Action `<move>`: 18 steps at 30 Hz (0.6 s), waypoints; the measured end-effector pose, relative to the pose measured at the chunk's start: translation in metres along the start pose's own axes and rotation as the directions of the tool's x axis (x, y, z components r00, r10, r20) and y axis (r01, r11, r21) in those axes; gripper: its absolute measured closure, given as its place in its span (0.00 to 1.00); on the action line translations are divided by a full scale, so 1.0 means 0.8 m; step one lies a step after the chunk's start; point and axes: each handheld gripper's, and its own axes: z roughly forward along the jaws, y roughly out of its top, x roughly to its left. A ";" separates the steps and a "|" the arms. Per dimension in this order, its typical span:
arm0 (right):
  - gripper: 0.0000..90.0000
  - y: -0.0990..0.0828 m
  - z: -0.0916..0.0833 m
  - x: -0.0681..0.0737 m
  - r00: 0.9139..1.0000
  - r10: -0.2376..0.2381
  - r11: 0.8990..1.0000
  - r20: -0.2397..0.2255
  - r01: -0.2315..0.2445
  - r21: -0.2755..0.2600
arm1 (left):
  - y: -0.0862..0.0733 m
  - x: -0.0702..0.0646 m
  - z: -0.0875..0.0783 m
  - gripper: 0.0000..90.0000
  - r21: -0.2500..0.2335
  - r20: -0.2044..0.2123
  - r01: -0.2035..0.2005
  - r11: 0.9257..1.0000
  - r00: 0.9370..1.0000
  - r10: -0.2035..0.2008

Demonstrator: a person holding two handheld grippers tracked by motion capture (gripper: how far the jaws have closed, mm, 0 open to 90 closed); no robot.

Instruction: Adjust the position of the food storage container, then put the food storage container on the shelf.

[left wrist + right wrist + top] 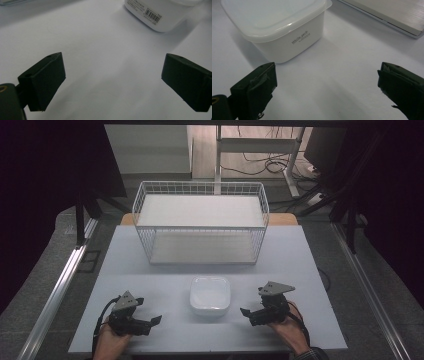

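A white square container point(209, 295) with a lid stands on the white table point(150, 280), near its front middle. My left gripper point(156, 320) rests to the container's left, held in a hand, jaws open and pointing toward it. My right gripper point(245, 312) sits to the container's right, also open and apart from it. In the left gripper view the container point(160, 12) shows a barcode label beyond the gripper point(112, 80), whose jaws stand wide with bare table between them. In the right gripper view the container point(284, 45) stands ahead and left of the open gripper point(325, 87).
A white wire basket point(200, 222) with two levels stands at the back of the table. A flat pale board edge point(392, 15) lies at the top right of the right gripper view. Metal rails point(60, 290) run along both sides of the table.
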 end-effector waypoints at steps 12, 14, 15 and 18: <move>0.01 0.005 0.000 0.000 1.000 0.005 0.999 -0.011 -0.005 -0.036 | 0.012 -0.003 0.005 0.05 -0.015 0.048 0.011 1.000 0.999 -0.011; 0.01 0.008 0.001 0.001 1.000 0.012 0.999 -0.023 -0.013 -0.041 | 0.018 -0.005 0.009 0.05 -0.009 0.065 0.012 1.000 0.998 -0.011; 0.01 0.010 0.001 0.002 1.000 0.011 0.999 -0.026 -0.012 -0.044 | 0.022 -0.006 0.011 0.05 -0.010 0.070 0.011 1.000 0.997 -0.010; 0.02 0.016 0.003 0.005 0.999 0.017 0.999 -0.039 -0.019 -0.040 | 0.033 -0.012 0.017 0.04 -0.013 0.095 0.003 1.000 0.995 -0.001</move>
